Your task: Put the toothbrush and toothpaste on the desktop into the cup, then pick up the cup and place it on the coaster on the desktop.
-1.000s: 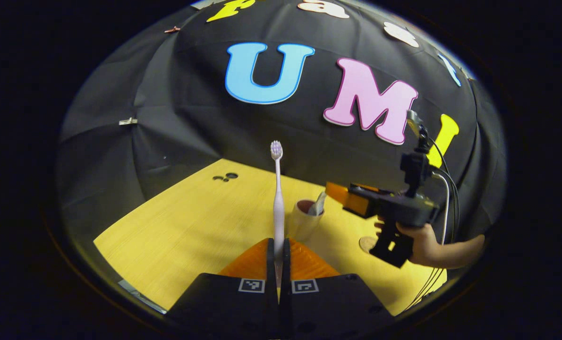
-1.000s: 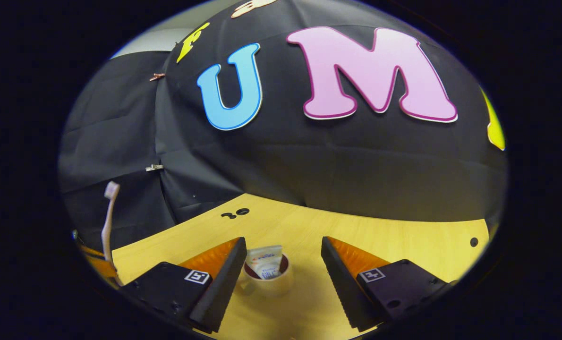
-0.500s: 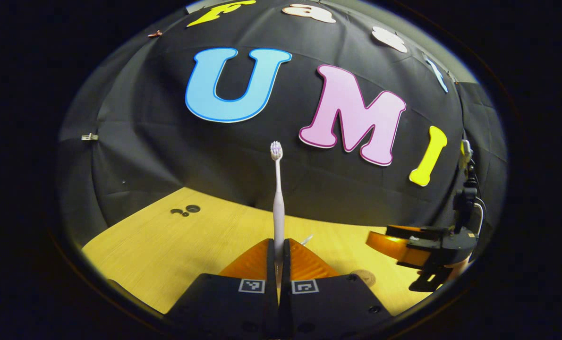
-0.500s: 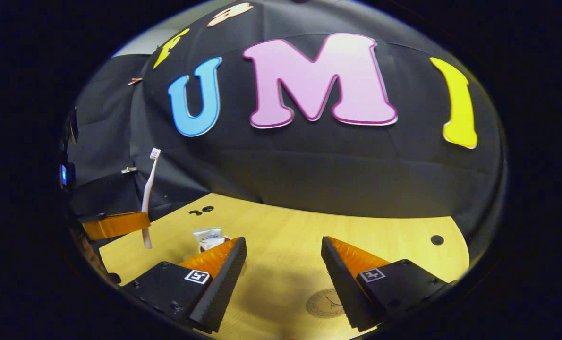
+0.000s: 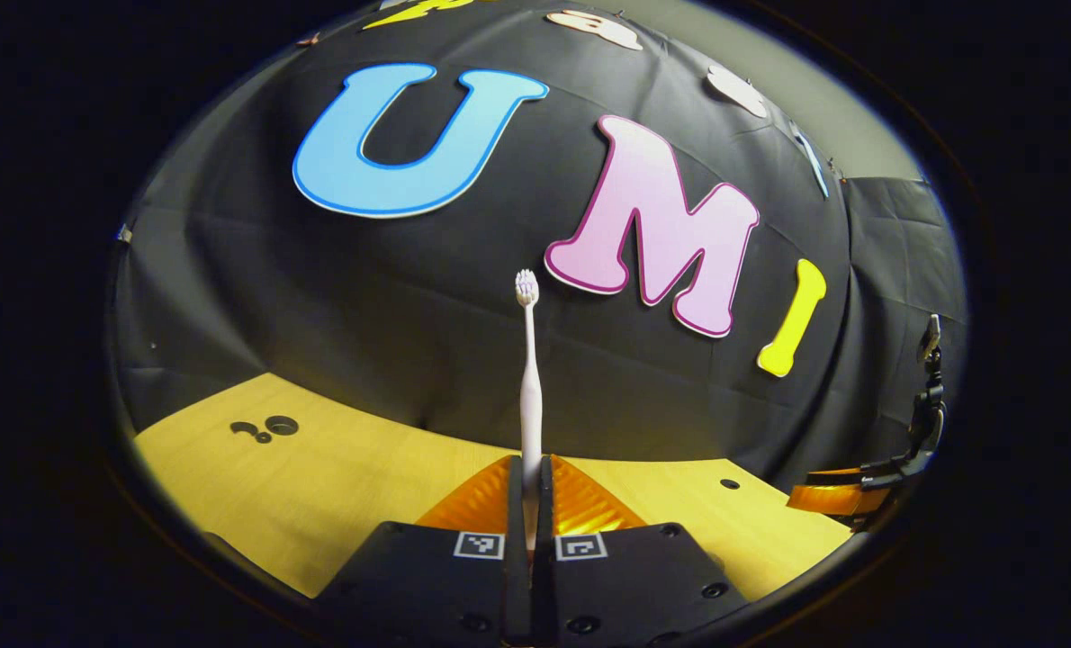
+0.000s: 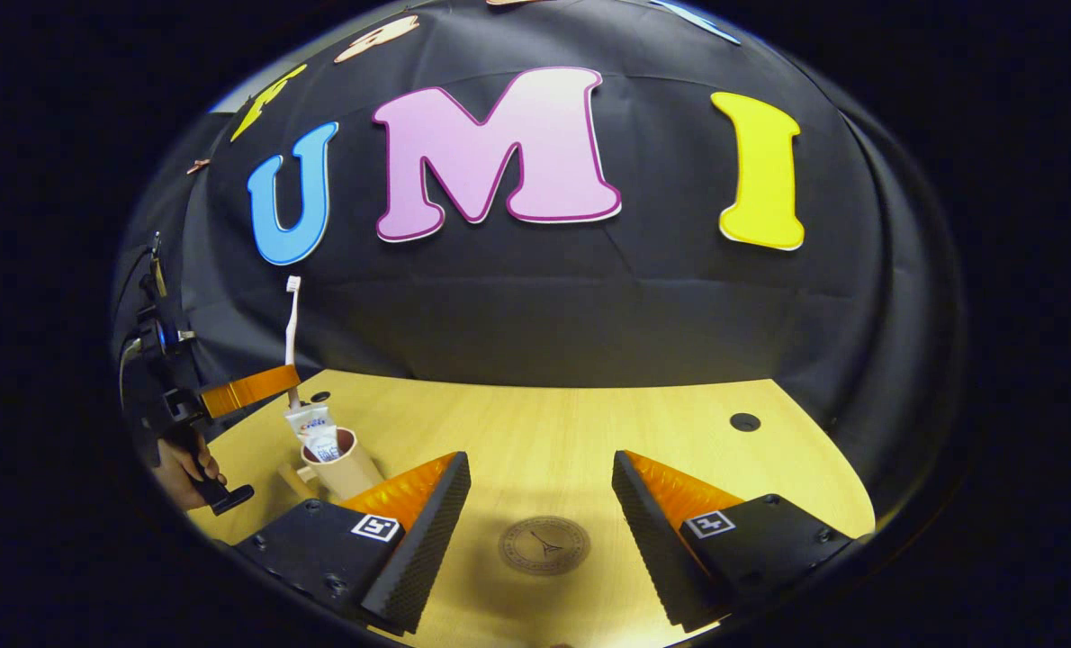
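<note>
1. Above the cup [image 6: 345, 463], left gripper [image 5: 528, 504] pinches the toothbrush [image 5: 529, 396] upright; toothpaste [image 6: 315, 430] already stands inside.
2. Right gripper [image 6: 540, 504] hangs wide apart, empty, over the coaster [image 6: 544, 545].
3. Next, likely: lower the brush into the cup, release.

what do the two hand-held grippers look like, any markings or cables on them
Each hand-held gripper has two wedge-shaped fingers on black blocks, and every block carries a small square black-and-white tag. On the right hand-held gripper the inner finger faces are ribbed. In the right gripper view, the left hand-held gripper shows a black pistol-style handle held by a bare hand, with a dark cable looping behind it.
</note>
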Tool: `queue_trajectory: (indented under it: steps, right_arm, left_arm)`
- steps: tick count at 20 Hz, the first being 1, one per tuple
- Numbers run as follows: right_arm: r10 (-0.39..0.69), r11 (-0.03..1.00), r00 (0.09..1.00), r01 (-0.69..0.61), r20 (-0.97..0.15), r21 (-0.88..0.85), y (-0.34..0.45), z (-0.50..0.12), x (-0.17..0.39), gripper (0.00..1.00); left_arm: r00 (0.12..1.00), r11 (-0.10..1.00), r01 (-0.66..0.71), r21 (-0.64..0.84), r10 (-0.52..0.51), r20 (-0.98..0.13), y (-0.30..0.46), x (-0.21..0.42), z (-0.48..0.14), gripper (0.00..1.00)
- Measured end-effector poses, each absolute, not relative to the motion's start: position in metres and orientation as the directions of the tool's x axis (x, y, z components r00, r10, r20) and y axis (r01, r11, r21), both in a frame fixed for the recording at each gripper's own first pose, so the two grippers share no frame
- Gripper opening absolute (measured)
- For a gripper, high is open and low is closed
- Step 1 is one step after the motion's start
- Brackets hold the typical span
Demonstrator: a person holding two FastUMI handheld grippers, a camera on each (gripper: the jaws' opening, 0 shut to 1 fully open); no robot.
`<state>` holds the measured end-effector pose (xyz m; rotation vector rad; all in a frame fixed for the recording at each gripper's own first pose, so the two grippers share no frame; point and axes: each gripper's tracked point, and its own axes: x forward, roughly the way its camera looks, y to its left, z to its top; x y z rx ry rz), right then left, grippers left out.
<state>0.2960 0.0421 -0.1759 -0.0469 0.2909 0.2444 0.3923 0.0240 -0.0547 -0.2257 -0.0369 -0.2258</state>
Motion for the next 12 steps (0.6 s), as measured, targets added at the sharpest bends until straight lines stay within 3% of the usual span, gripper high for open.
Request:
queue_trajectory:
  steps: [12]
  right_arm:
    - [0.161,0.976,0.932,-0.198,-0.326,-0.086,0.011,-0.207,0.270,0.98]
  left_arm:
    - [0.948,0.938,0.317,-0.137,-0.311,0.068,0.024,0.383,-0.098,0.13]
